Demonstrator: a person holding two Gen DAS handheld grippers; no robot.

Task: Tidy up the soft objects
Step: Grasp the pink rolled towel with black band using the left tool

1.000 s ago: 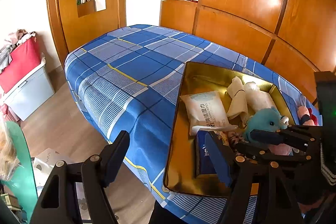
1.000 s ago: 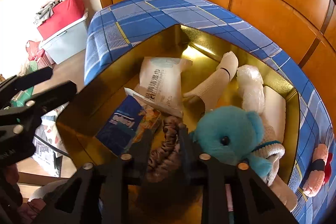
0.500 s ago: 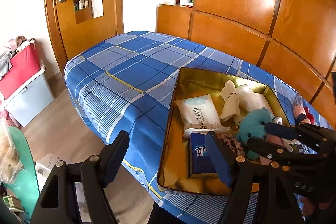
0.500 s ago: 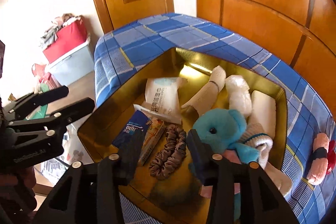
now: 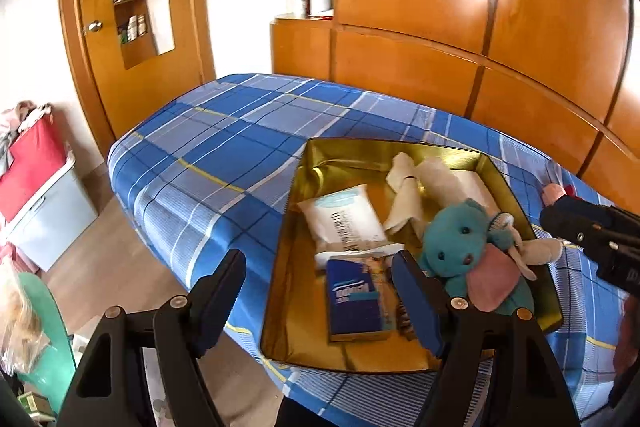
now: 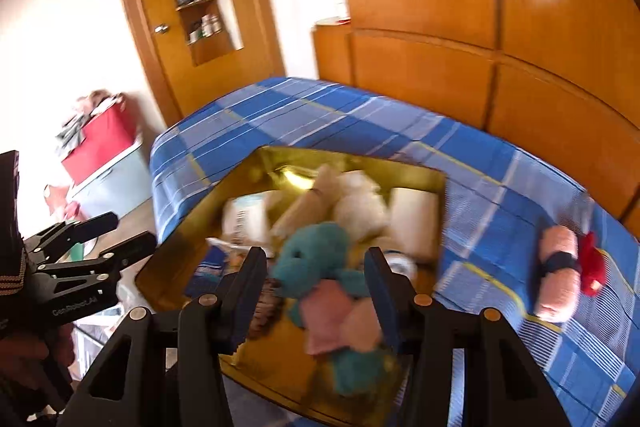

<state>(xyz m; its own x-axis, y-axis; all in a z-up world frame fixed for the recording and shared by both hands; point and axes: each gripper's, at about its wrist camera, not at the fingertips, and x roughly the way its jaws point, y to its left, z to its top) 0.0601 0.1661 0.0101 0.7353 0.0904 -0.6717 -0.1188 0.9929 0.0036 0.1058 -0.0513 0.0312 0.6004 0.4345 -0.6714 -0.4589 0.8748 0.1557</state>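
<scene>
Gold tin tray point(image 5: 280, 291) on my blue plaid bed point(image 5: 208, 163) holds one teal plush point(image 5: 456, 247), one wipes pack point(image 5: 344, 215), one blue packet point(image 5: 354, 303). Both claws, left gripper point(image 5: 320, 299) and right gripper point(image 6: 316, 291), gape wide, gripping nothing. One pink roll point(image 6: 558, 275) lies outside.

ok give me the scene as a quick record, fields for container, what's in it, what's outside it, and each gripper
container: gold tin tray on the blue plaid bed
inside: teal plush toy, wet wipes pack, blue tissue packet, cream sock
outside: pink rolled sock and a red item on the bed, right of the tray
left gripper: jaws open, empty, near tray's front edge
right gripper: jaws open, empty, over the plush toy; view blurred
</scene>
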